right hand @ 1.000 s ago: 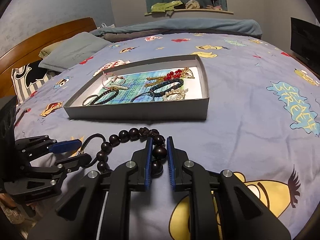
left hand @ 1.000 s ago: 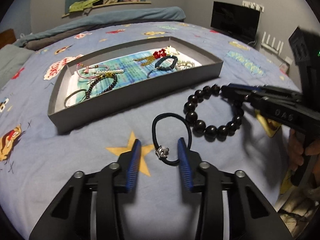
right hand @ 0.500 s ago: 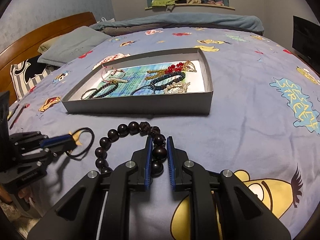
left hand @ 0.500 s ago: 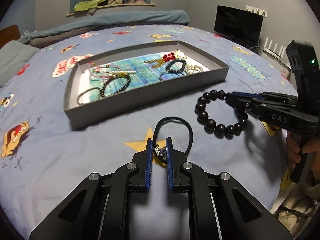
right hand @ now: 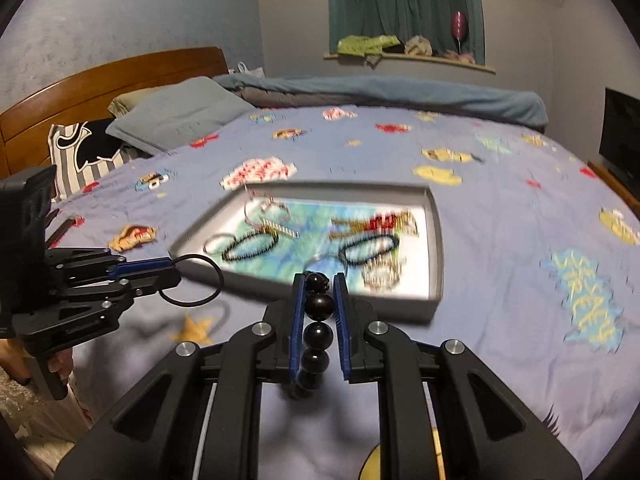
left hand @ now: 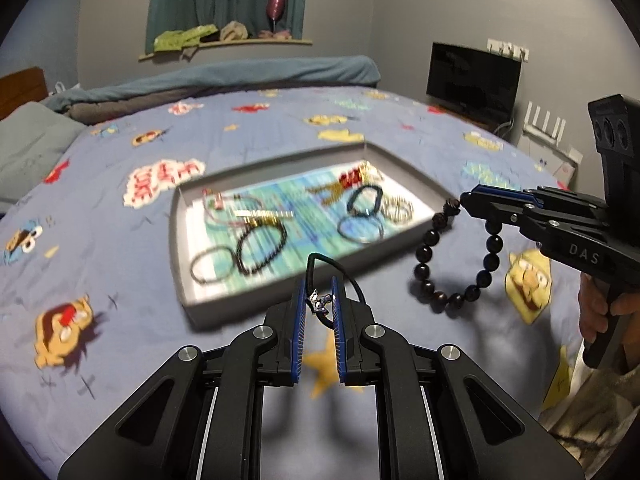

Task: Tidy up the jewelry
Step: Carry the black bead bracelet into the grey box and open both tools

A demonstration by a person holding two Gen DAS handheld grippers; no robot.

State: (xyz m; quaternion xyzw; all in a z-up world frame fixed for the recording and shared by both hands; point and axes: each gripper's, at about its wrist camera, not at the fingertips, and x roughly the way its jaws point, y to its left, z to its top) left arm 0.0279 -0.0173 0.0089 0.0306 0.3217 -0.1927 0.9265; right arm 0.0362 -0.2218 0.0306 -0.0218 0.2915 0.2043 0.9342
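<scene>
My left gripper (left hand: 319, 292) is shut on a thin black cord bracelet (left hand: 340, 270) at its small silver charm and holds it in the air just before the tray's near wall. It shows in the right wrist view too (right hand: 192, 280). My right gripper (right hand: 318, 288) is shut on a black bead bracelet (right hand: 319, 306), which hangs as a loop in the left wrist view (left hand: 456, 256) beside the tray's right corner. The grey jewelry tray (left hand: 182, 264) lies on the blue bedspread and holds several bracelets on a teal liner.
The bedspread (left hand: 120, 360) has cartoon prints. A wooden headboard (right hand: 100, 80) and pillows (right hand: 176, 116) are at the far left. A dark TV screen (left hand: 472, 76) stands off the bed to the right. The person's hand (left hand: 604, 308) holds the right gripper's handle.
My left gripper closed on the cord bracelet and lifted it off the bed. My right gripper lifted the bead bracelet. Both moved up and toward the tray.
</scene>
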